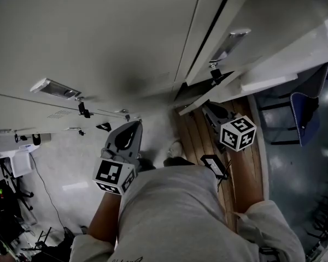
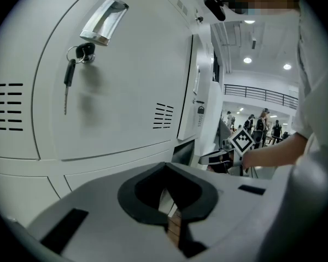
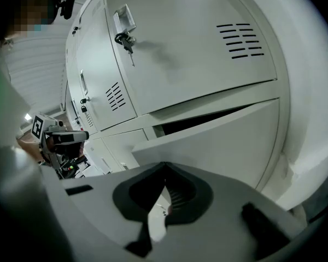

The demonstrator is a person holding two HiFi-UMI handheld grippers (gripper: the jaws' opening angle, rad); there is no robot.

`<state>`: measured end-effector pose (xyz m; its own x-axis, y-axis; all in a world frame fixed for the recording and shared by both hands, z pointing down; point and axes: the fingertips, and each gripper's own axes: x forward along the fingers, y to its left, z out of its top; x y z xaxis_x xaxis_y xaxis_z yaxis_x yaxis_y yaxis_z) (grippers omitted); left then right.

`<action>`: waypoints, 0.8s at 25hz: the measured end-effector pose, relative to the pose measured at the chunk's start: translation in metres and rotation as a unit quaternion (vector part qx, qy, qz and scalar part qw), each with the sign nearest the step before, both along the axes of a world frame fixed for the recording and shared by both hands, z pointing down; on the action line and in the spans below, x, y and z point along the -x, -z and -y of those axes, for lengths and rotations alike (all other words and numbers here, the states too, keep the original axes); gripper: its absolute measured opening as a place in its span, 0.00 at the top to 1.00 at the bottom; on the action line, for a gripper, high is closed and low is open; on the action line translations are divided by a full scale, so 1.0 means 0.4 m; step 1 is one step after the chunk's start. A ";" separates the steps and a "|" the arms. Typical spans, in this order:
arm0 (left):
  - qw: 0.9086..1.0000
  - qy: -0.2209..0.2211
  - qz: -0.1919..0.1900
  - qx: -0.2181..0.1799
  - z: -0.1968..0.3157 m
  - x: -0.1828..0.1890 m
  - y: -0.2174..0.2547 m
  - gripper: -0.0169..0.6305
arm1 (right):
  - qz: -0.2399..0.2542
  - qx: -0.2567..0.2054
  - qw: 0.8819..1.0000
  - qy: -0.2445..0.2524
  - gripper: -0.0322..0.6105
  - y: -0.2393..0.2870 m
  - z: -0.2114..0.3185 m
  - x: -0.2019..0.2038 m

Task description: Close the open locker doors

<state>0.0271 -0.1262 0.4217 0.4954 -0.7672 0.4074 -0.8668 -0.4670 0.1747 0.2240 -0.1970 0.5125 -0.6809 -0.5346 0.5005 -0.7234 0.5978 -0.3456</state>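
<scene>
White lockers point(image 1: 98, 37) fill the wall ahead. One low locker door point(image 3: 218, 146) stands ajar, with a dark gap point(image 3: 202, 119) along its top edge. In the head view that door point(image 1: 251, 75) swings out at the right, a key point(image 1: 215, 75) hanging under its handle. My right gripper point(image 3: 164, 182) is shut and empty, just in front of the ajar door; in the head view it point(image 1: 217, 113) sits beside it. My left gripper point(image 2: 167, 187) is shut and empty, held off a closed door with a key point(image 2: 76, 53) in its lock. In the head view the left gripper point(image 1: 124, 138) points at the lockers.
A wooden bench point(image 1: 246, 168) runs along the floor at the right, and a blue chair point(image 1: 306, 111) stands beyond it. Cables and equipment point(image 1: 5, 201) lie at the far left. Further lockers with an open door point(image 2: 205, 113) and people point(image 2: 262, 124) show past the left gripper.
</scene>
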 end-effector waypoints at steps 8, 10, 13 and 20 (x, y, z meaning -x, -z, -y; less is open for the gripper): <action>0.999 0.042 0.001 0.001 -0.004 0.050 0.002 0.95 | 0.002 -0.001 1.000 0.015 0.91 -0.002 0.057 0.042; 0.999 0.052 0.002 0.000 -0.006 0.063 0.002 0.95 | 0.003 -0.001 1.000 0.018 0.91 -0.003 0.071 0.052; 0.998 0.066 0.001 0.003 -0.007 0.082 -0.002 0.95 | 0.004 -0.001 1.000 0.022 0.91 -0.004 0.092 0.065; 0.996 0.086 -0.003 0.001 -0.004 0.103 0.000 0.95 | 0.008 0.001 0.999 0.031 0.91 -0.006 0.127 0.087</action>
